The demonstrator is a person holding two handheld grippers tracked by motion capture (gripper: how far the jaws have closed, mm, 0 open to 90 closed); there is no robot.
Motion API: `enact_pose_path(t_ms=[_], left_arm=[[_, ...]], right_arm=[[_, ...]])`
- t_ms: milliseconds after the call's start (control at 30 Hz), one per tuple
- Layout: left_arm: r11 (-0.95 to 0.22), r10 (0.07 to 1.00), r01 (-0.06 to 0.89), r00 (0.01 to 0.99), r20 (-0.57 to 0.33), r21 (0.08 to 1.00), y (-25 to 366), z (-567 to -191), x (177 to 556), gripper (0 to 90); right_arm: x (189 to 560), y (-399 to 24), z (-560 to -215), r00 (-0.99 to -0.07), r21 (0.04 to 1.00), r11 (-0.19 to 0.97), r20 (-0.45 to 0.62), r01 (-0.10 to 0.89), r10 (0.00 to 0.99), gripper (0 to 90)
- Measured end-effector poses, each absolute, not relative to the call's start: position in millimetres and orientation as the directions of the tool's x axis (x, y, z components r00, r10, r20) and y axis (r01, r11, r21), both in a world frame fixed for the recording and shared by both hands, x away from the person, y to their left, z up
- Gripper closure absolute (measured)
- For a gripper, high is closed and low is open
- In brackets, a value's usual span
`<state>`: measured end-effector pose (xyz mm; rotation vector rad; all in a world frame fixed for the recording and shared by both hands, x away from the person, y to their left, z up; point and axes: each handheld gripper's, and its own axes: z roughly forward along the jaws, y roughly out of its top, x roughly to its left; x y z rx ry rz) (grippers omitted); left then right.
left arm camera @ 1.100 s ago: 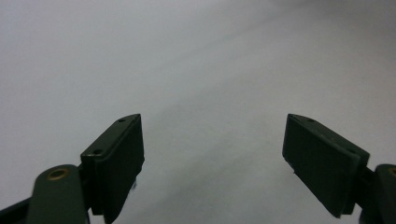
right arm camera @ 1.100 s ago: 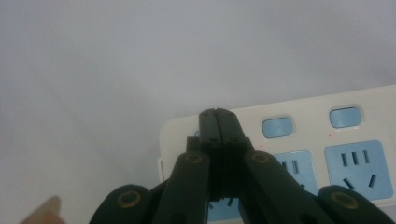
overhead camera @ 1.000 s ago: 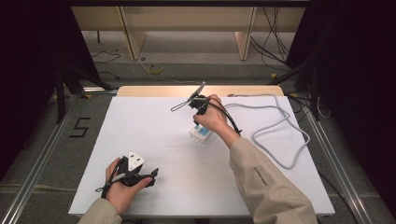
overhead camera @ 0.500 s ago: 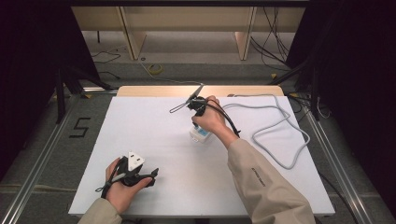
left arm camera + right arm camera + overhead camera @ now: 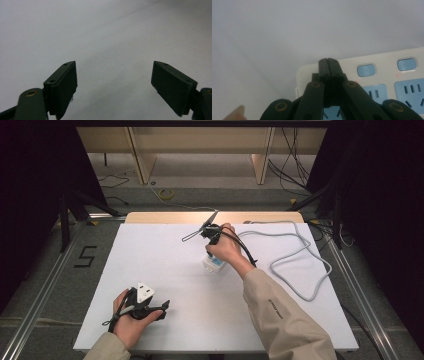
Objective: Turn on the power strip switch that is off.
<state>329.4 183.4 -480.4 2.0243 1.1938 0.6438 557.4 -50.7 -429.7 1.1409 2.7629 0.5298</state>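
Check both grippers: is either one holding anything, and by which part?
Nothing held. The left gripper is open over bare table; the right gripper is shut, empty, above the power strip.

Left hand [image 5: 131, 320] low at the near left, wrapped around left gripper [image 5: 162, 308], jaws pointing right. Jaws spread wide apart in the left gripper view, nothing between them. Right arm [image 5: 280, 315] in a beige sleeve, stretched forward and leftward across the middle. Right hand [image 5: 226, 247] gripping right gripper [image 5: 328, 60] from above, cable looping over the wrist. Jaws pressed flat together in the right gripper view, tips meeting, nothing between them.
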Motion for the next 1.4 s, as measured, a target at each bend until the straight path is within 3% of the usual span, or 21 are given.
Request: enact_pose_path(t_ms=[1400], left_arm=[[-0.338, 0.889, 0.545, 0.452, 0.07, 0.767, 182.9, -480.2, 329.3, 20.8]], right_arm=[[555.9, -42.8, -433.1, -0.704, 0.322, 0.668, -0.006, 0.671, 0.71, 90.0]])
